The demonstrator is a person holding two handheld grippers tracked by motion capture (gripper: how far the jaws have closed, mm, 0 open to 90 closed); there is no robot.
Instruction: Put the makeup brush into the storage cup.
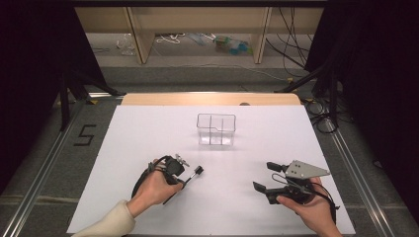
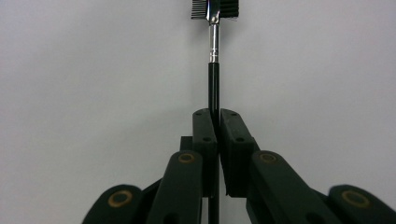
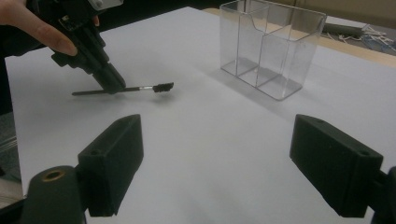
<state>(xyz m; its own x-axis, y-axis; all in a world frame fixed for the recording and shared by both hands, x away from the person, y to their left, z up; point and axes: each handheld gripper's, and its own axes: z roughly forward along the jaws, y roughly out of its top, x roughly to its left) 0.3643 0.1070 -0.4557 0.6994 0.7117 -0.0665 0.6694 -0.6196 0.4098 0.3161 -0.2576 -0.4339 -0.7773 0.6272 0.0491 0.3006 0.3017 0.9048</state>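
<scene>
Black brow brush [image 2: 214,70], comb head, level, just above table.

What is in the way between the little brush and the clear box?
Nothing visible. The left gripper is shut on the brush, and bare white table lies between it and the clear box. The right gripper is open, off to the side.

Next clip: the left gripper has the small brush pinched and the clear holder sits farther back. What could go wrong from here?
1. The left gripper clamps the brush on its thin black handle, with most of the length sticking out; it might pivot or slip in the jaws.
2. The clear holder has narrow compartments, so the wide comb head might catch on a divider or rim.
3. The holder looks light; a bump might tip or slide it. The right gripper is open and far from it.
</scene>
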